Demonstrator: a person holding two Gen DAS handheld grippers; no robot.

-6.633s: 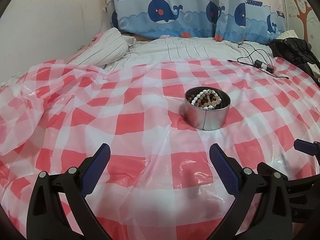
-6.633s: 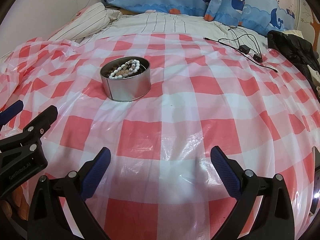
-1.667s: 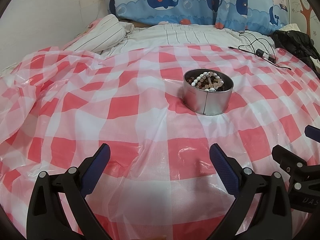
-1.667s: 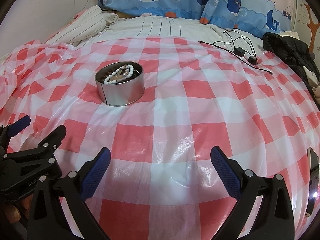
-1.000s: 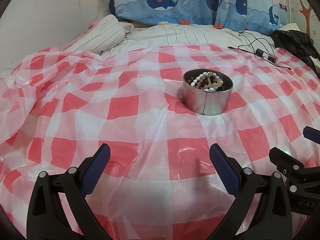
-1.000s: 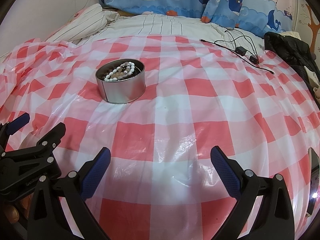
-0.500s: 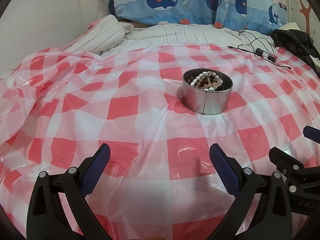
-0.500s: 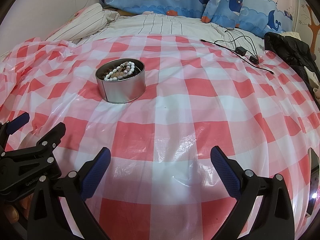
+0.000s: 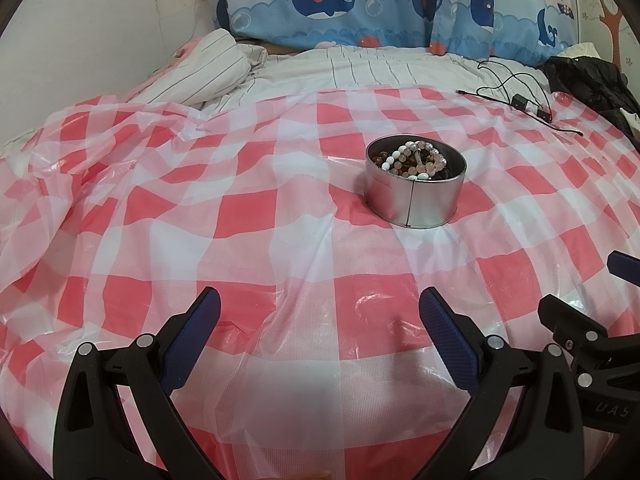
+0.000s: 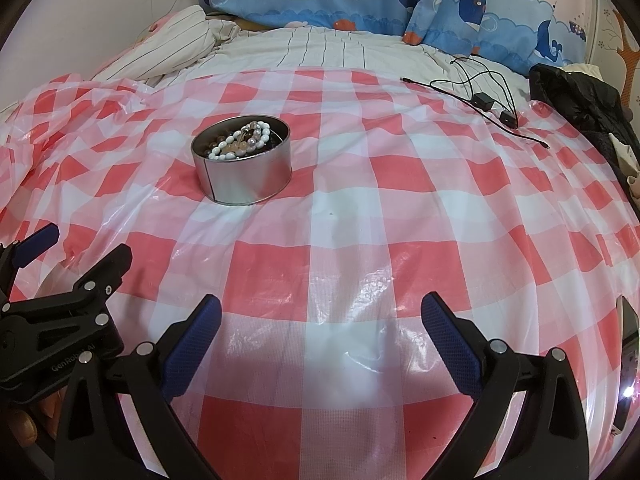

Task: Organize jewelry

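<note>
Bed w/ red-white checked plastic sheet (image 9: 248, 216); whale curtain (image 9: 360, 0) at top of frame. Round metal tin (image 9: 414, 200) right of centre, bead bracelets (image 9: 412, 158) heaped inside. I held left gripper (image 9: 320, 320) and right gripper (image 10: 320, 320) w/ fingers wide, empty, near bottom edge. Step unclear: fits beads awaiting sorting or already gathered.

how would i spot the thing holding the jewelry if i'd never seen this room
Start at the red and white checked plastic sheet spread over the bed. Near its middle stands a low round metal tin with no lid, heaped with bead bracelets. It is the only shiny container there; the black cable lies farther back.
</note>
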